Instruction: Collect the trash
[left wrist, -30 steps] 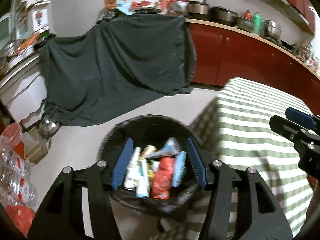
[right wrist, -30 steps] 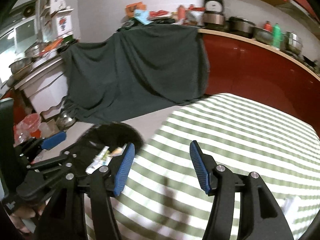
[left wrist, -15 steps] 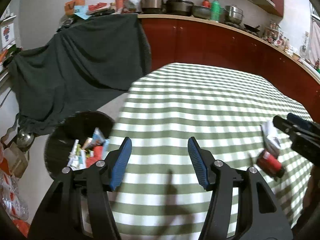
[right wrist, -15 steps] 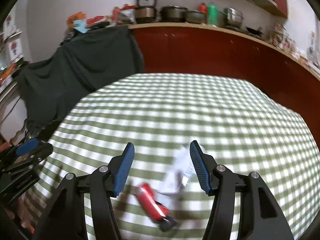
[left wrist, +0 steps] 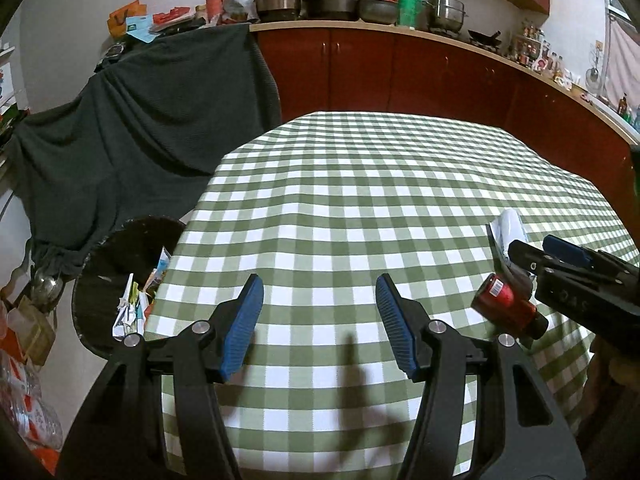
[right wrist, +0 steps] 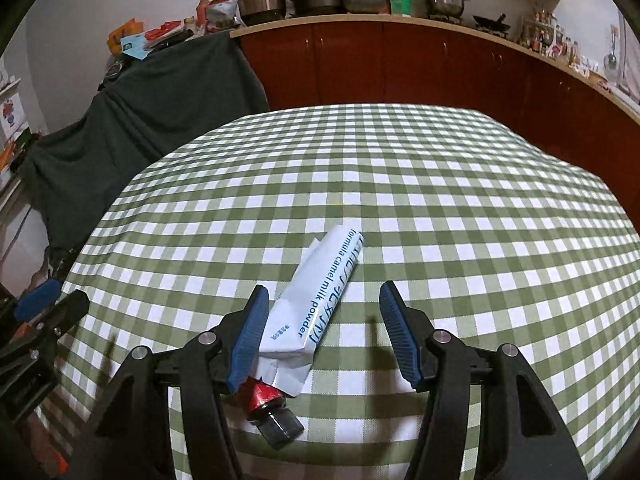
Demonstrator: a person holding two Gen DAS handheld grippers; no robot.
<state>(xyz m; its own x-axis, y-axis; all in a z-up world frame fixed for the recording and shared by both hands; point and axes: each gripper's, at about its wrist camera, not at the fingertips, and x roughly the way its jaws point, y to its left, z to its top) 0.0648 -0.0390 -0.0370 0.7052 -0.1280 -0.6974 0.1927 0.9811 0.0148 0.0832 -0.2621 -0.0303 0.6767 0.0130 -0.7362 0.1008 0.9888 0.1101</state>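
A white milk-powder packet (right wrist: 320, 300) lies on the green checked tablecloth (right wrist: 400, 184), its near end over a small red bottle (right wrist: 262, 394) with a black cap. My right gripper (right wrist: 324, 296) hovers over them. Its jaws are closing with the packet between them, close to the left pad, and not pressed. The left wrist view shows the same packet (left wrist: 508, 228), the red bottle (left wrist: 500, 300) and the right gripper (left wrist: 536, 246) at the right edge. My left gripper (left wrist: 319, 292) stands open over bare cloth, nothing between its fingers. The black trash bin (left wrist: 100, 256) with several wrappers stands on the floor by the table's left side.
A dark cloth (left wrist: 140, 120) drapes furniture behind the bin. Red cabinets (left wrist: 400, 72) with pots on the counter run along the far wall. Plastic bottles and bags (left wrist: 24, 400) crowd the floor at the far left. The left gripper (right wrist: 48, 300) shows at the right wrist view's left edge.
Both grippers swung from over the bin to the right across the table. The right one came down onto the packet and red bottle. The left one let the bin slide to its left edge.
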